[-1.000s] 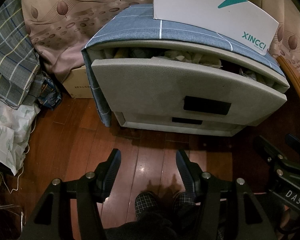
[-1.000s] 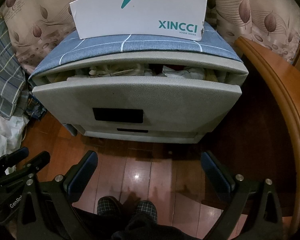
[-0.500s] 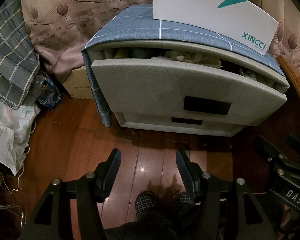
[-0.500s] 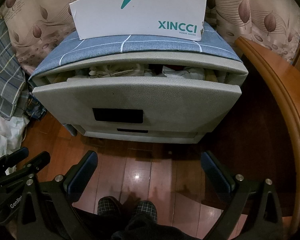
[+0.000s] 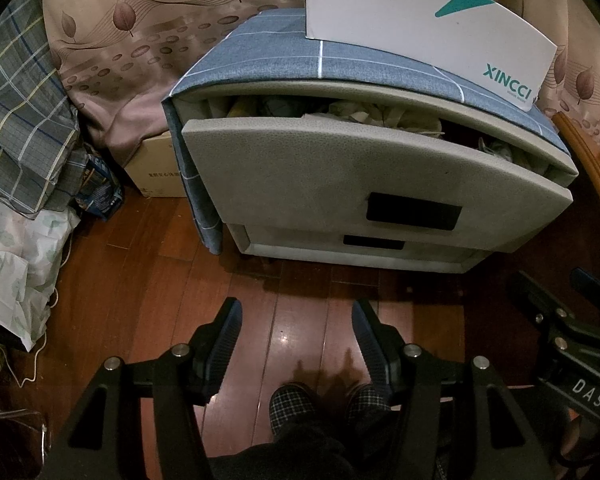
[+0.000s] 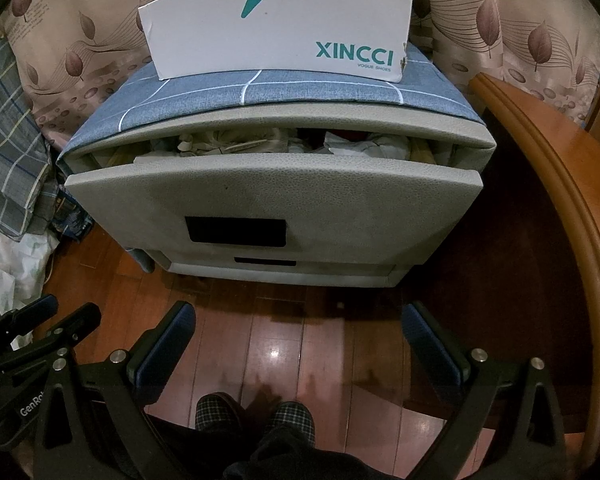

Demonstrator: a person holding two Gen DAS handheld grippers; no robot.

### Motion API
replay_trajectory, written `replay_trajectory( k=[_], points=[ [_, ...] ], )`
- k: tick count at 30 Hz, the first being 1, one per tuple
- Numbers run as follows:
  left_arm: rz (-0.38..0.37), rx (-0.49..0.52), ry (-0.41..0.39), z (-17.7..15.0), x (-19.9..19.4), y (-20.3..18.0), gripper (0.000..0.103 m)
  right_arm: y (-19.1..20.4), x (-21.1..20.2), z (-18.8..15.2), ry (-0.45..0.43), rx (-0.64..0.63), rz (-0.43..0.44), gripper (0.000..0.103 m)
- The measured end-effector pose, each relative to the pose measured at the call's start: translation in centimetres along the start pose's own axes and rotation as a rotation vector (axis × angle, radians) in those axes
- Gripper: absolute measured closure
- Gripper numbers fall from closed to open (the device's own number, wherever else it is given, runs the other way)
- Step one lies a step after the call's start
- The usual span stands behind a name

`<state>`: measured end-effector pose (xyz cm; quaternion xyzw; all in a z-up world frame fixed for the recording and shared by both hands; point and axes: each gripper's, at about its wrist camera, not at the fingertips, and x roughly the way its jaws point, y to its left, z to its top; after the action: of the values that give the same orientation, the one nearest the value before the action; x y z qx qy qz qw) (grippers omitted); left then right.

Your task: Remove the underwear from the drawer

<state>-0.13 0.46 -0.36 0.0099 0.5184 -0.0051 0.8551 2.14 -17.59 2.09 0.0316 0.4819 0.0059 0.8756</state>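
Note:
A grey nightstand stands ahead with its top drawer (image 5: 340, 176) (image 6: 276, 196) pulled partly out. Crumpled pale underwear and cloths (image 5: 364, 114) (image 6: 260, 142) fill the gap behind the drawer front. My left gripper (image 5: 296, 320) is open and empty, low over the wooden floor in front of the drawer. My right gripper (image 6: 300, 322) is open wider and empty, also short of the drawer front. Each gripper shows at the edge of the other's view.
A white XINCCI shoe box (image 6: 276, 36) stands on the blue checked cloth (image 6: 204, 98) on top. A lower drawer (image 6: 280, 264) is shut. A cardboard box (image 5: 156, 168), plaid bedding (image 5: 20, 120) and bags lie left. A wooden bed frame (image 6: 552, 184) curves at right. My slippered feet (image 6: 256, 420) are below.
Both views have crept slightly closer to the nightstand. The drawer and both grippers' openings look unchanged.

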Motion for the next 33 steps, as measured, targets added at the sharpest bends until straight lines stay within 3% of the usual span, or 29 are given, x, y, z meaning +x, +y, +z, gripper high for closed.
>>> replay_trajectory(
  k=[23, 29, 33],
  points=[
    [-0.013, -0.007, -0.006, 0.2, -0.1, 0.0, 0.045, -0.1, -0.1, -0.3, -0.011, 0.009, 0.006, 0.001],
    [-0.081, -0.047, -0.071, 1.1, -1.2, 0.9, 0.045, -0.9, -0.3, 0.3, -0.018, 0.045, 0.059, 0.001],
    [-0.088, -0.032, -0.122, 2.7, -1.6, 1.7, 0.045, -1.8, -0.9, 2.3, -0.076, 0.026, 0.044, 0.001]
  ],
)
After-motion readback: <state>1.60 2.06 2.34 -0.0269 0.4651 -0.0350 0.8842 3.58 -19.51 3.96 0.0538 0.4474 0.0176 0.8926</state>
